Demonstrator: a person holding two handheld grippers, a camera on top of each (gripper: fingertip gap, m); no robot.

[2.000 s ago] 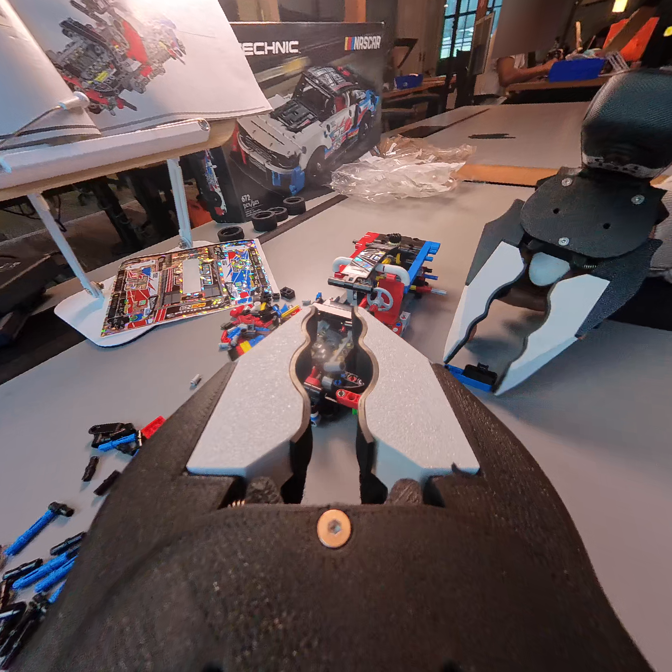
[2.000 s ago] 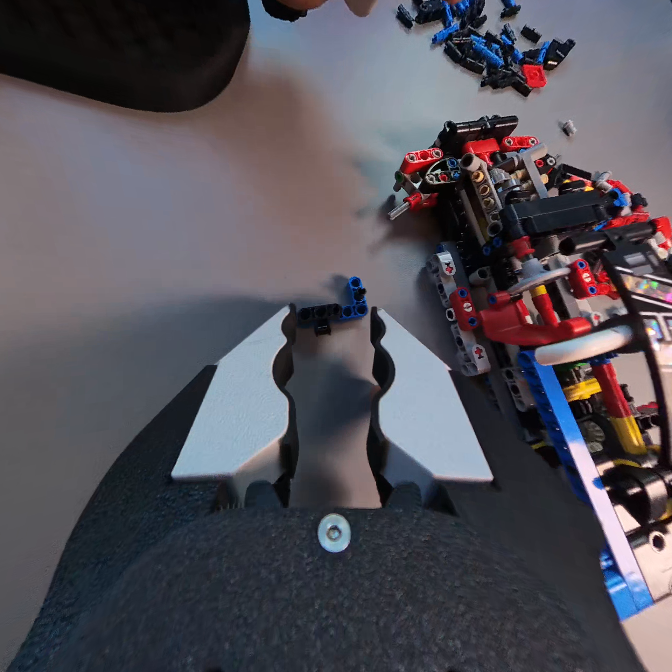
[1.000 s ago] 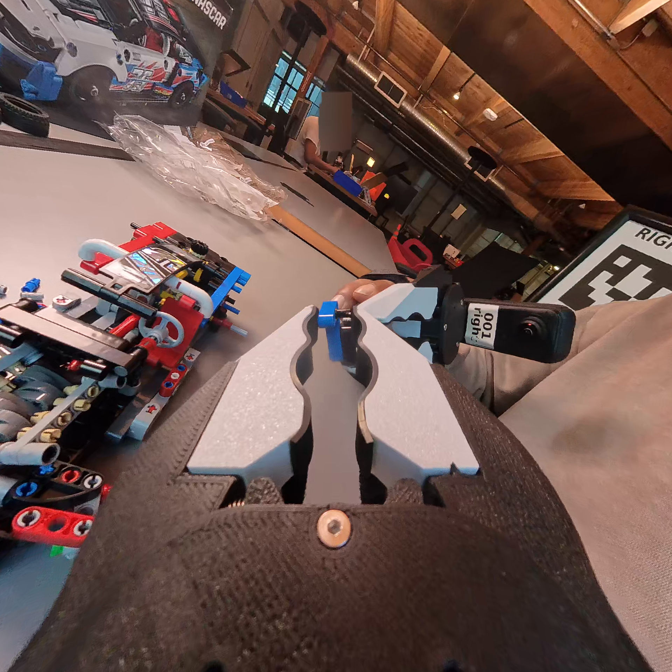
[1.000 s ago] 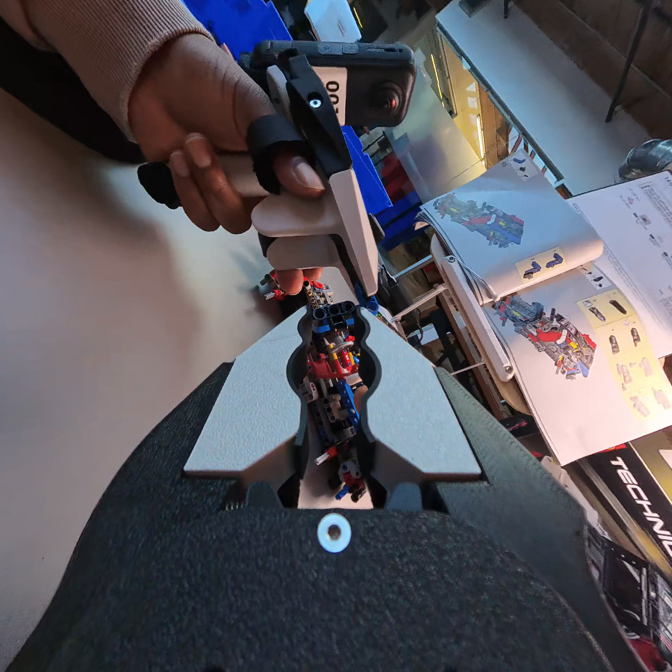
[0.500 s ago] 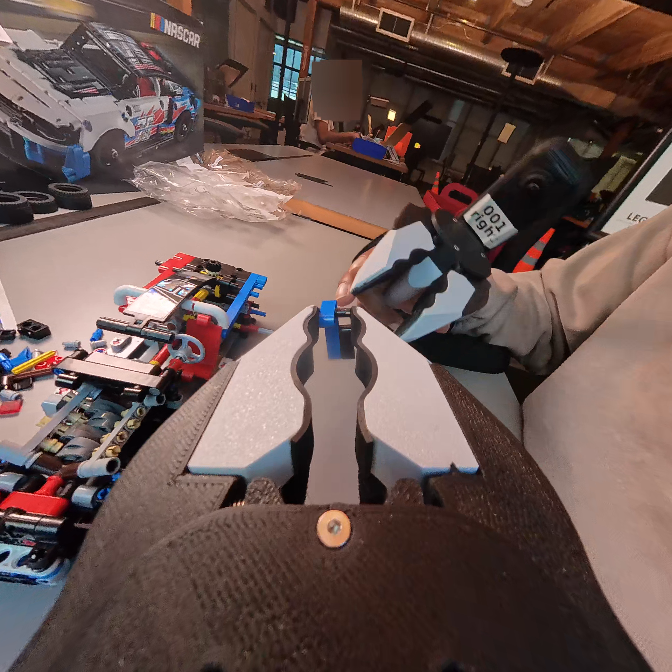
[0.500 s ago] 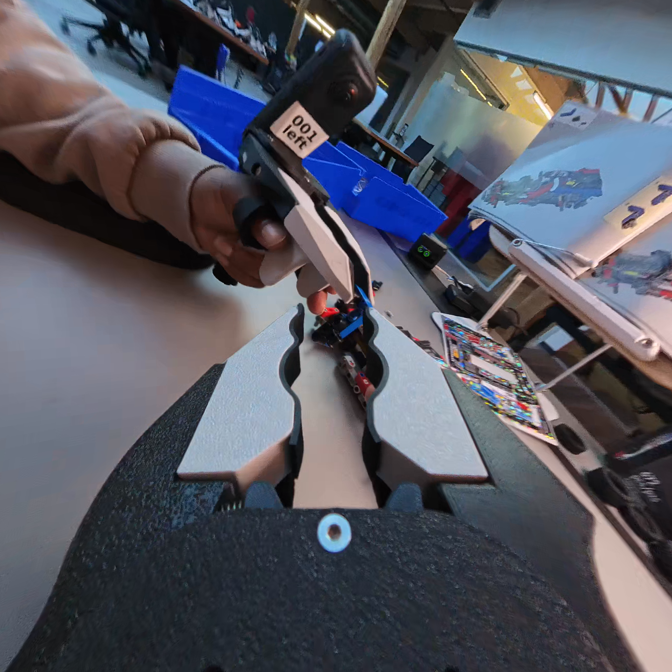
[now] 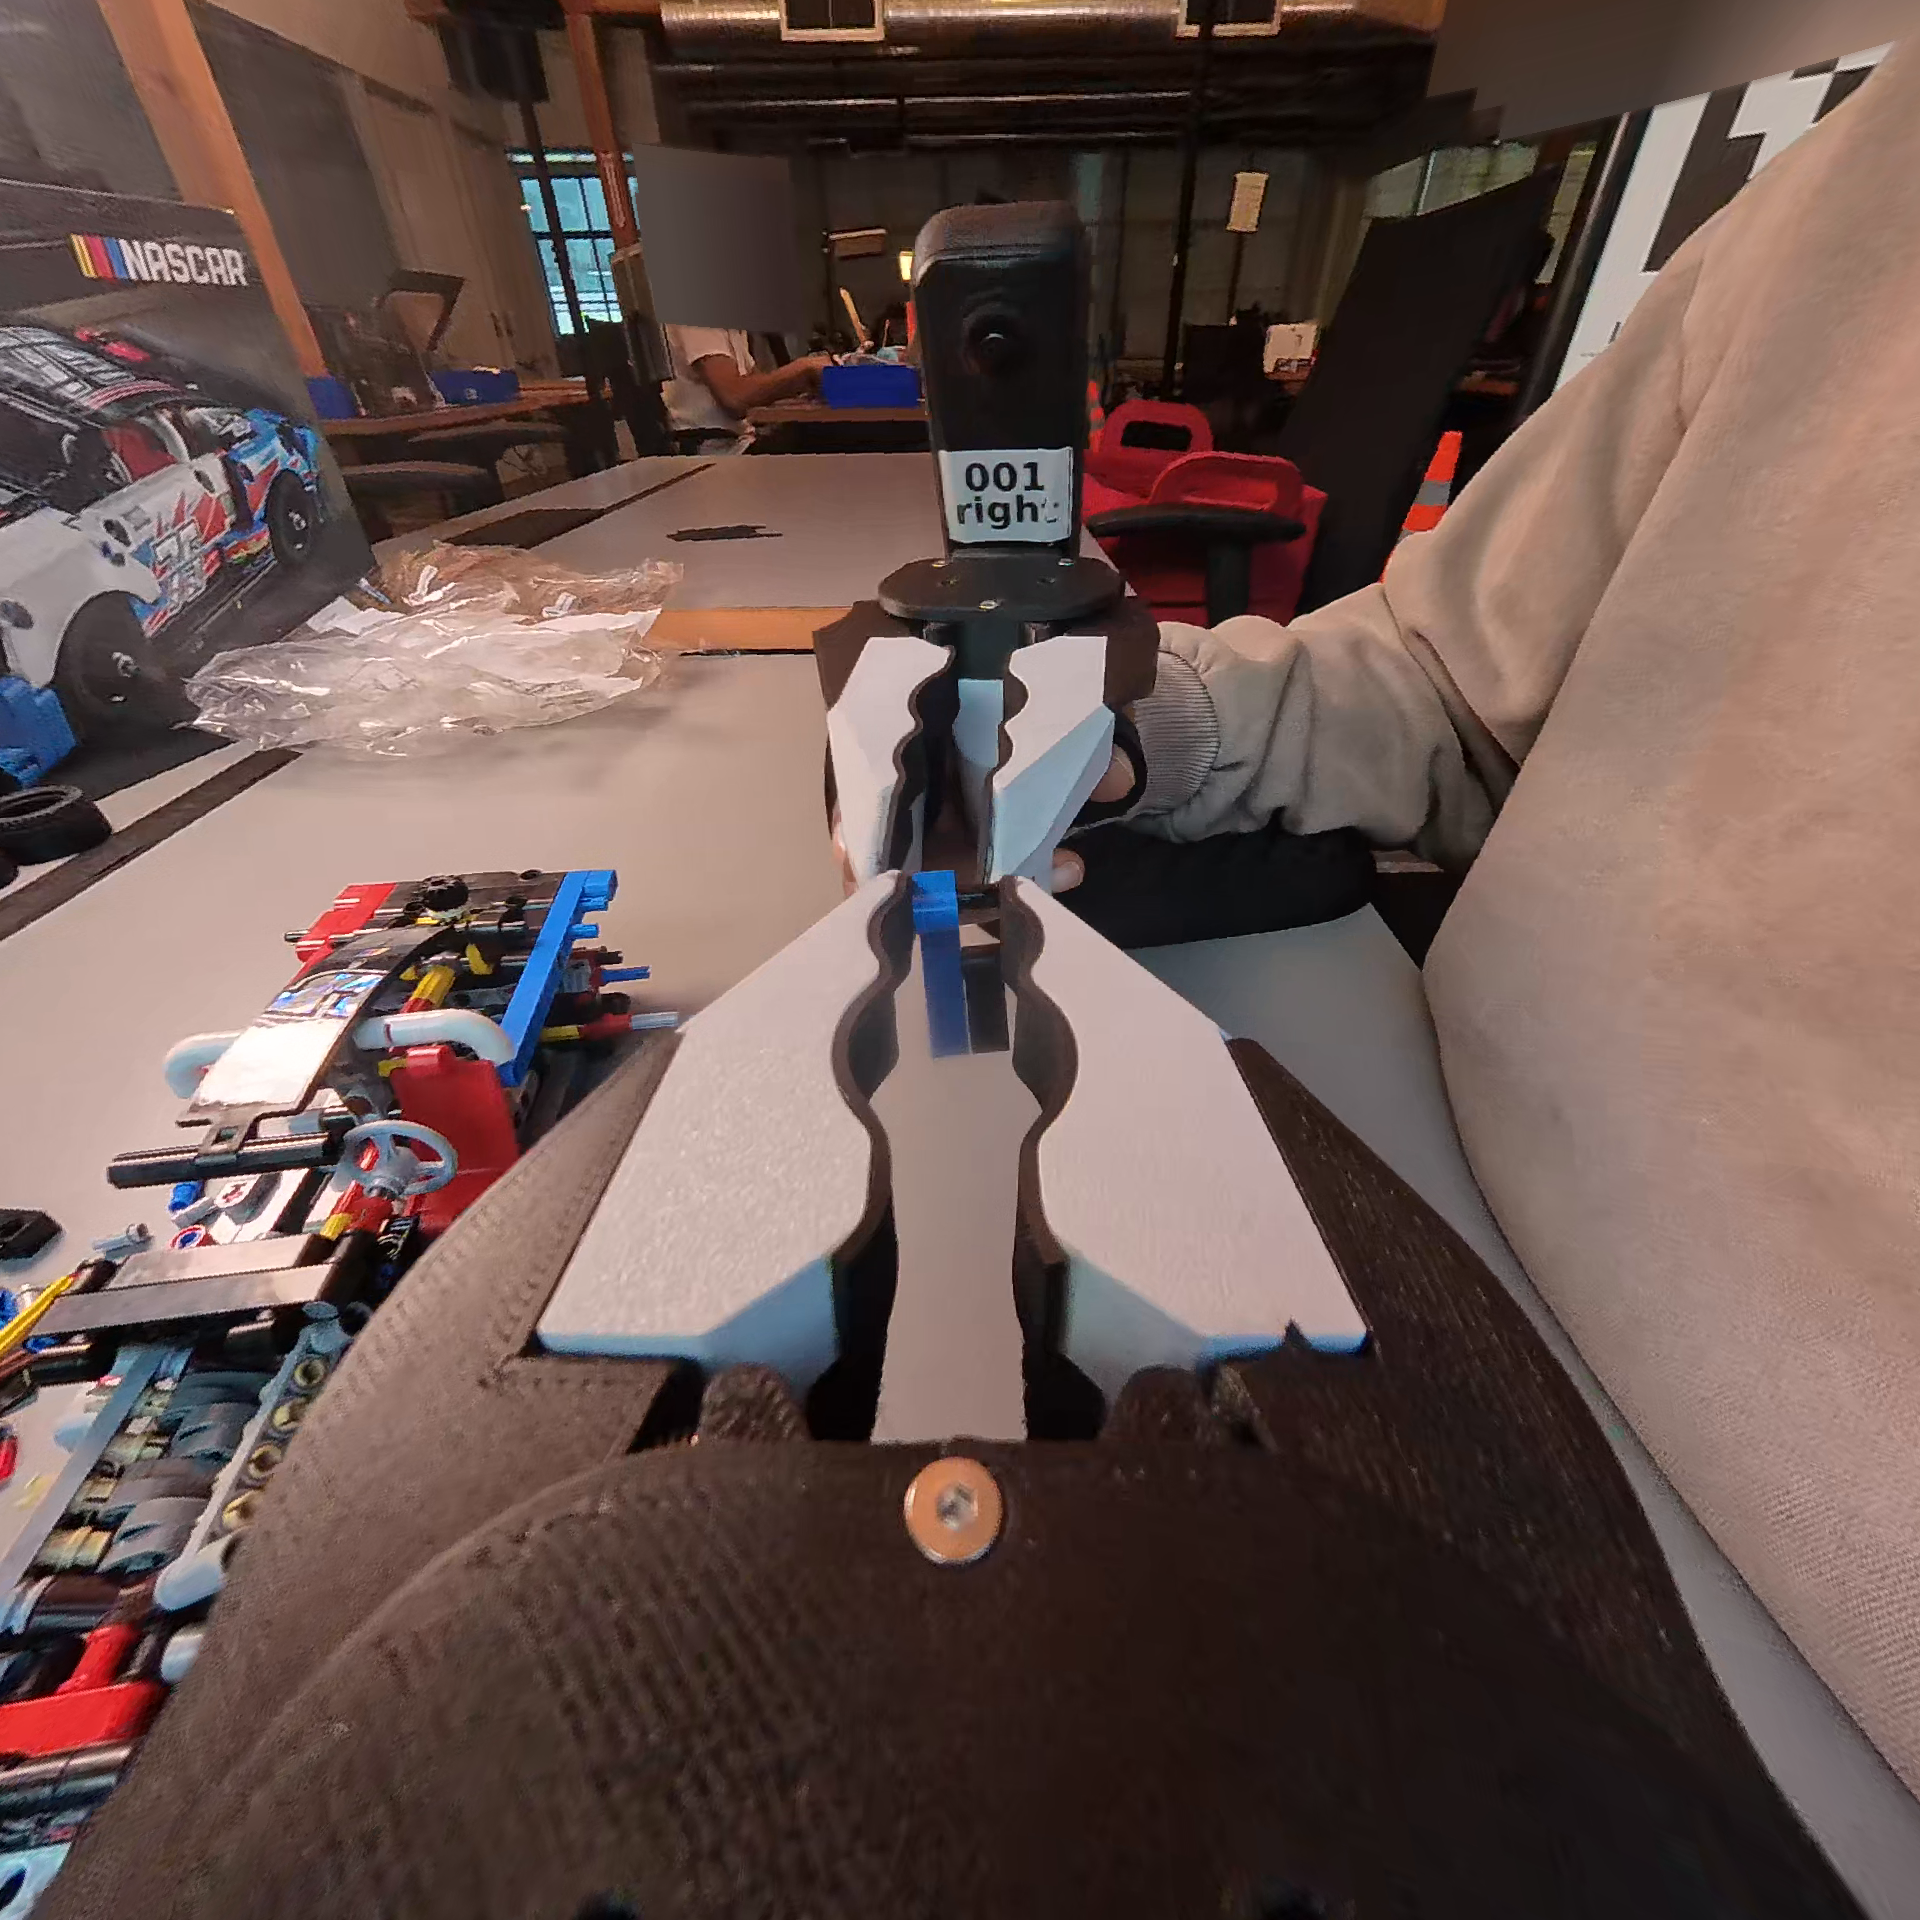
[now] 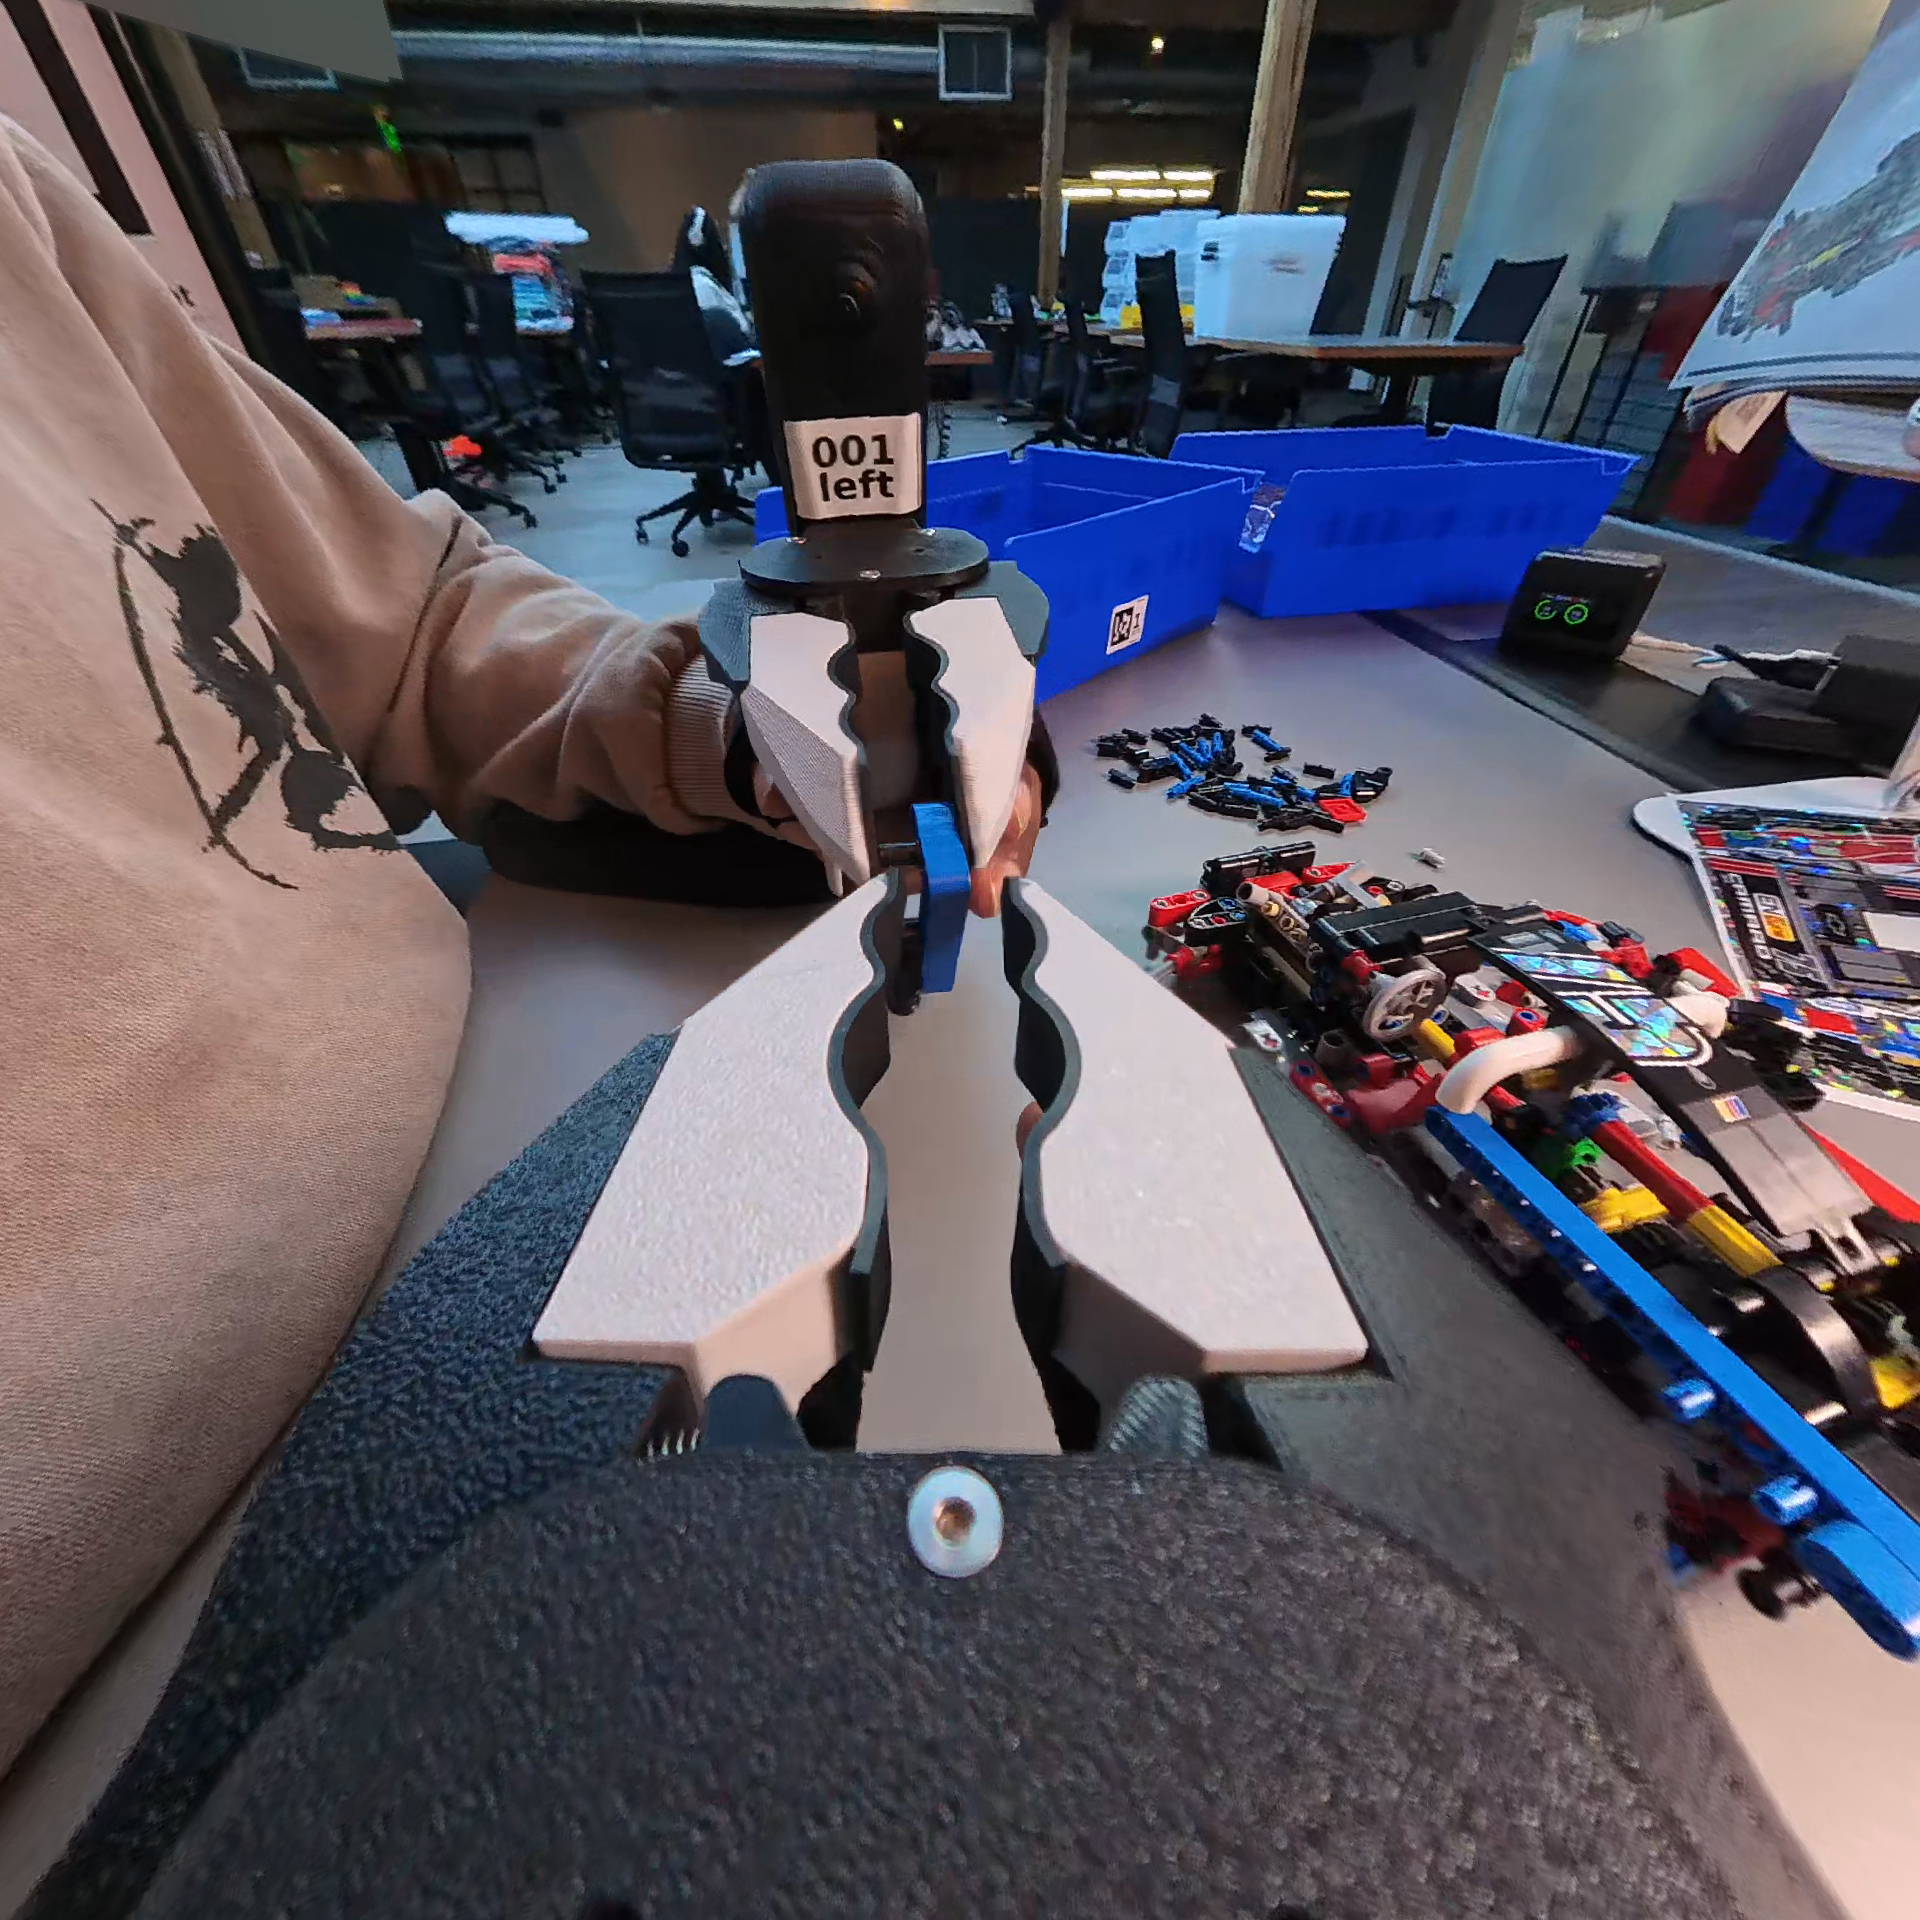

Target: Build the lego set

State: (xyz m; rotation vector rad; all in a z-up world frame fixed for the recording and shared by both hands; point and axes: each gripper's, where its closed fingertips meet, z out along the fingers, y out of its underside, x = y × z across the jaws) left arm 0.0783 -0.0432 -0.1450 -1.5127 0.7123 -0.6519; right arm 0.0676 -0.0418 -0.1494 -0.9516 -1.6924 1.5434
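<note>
Blue L-shaped piece with a black part on it, clamped at the tips of the left gripper, held above the grey worktop. At twelve o'clock, facing it, the right gripper, fingers apart, tips just beside the piece; contact hard to judge from this angle. At nine o'clock, the half-built car chassis lying flat, with steering wheel and roll bars fitted but no wheels or body panels. Loose tyres at ten o'clock, beside the set's box.

Seen from the right wrist: same piece pinched in the left gripper's fingers at twelve o'clock, reaching into the right gripper's open gap. Chassis at three o'clock, a heap of loose pins at one o'clock, sticker sheet at two o'clock. Probably mid-build: frame done, small subassembly in hand, bodywork, wheels and stickers left.
</note>
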